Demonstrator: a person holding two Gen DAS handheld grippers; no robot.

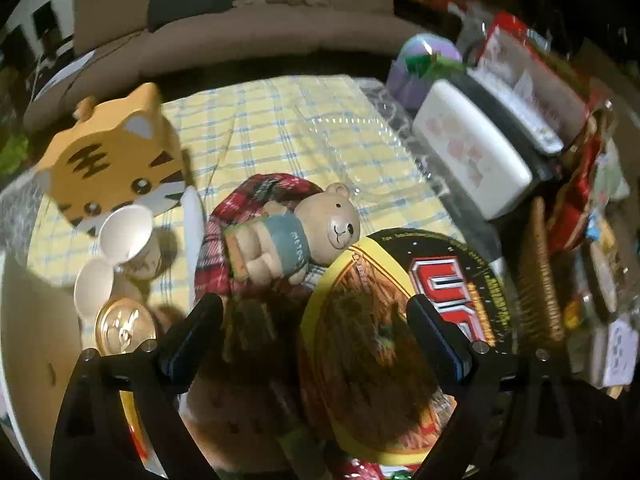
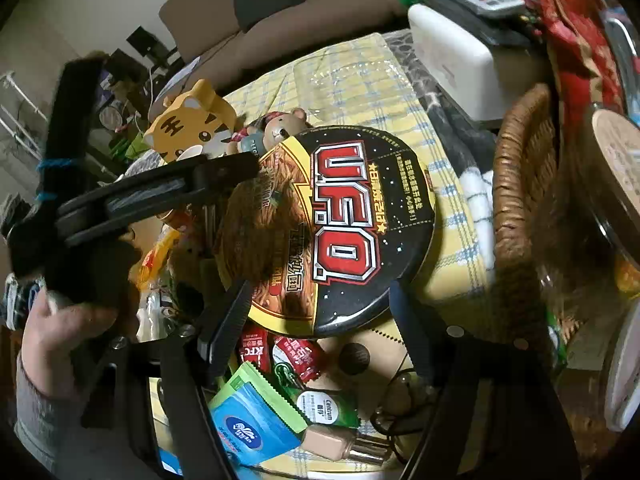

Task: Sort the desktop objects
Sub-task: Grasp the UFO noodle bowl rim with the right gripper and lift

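A table under a yellow checked cloth (image 2: 460, 200) carries the clutter. The round noodle bowl (image 2: 344, 224) sits mid-table; behind it lie a teddy bear (image 2: 280, 128) and tiger box (image 2: 192, 128), a wicker basket (image 2: 516, 184) to its right, sauce packets (image 2: 296, 354) just before it.

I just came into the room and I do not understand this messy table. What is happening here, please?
A person is tidying a cluttered table with a handheld gripper in each hand. Both are at the round U.F.O. noodle bowl. The right gripper has its jaws on either side of the bowl's near edge, and whether they press it is not clear. The left gripper is open above the bowl's other side. A teddy bear, a tiger-shaped box and a wicker basket are nearby, untouched.
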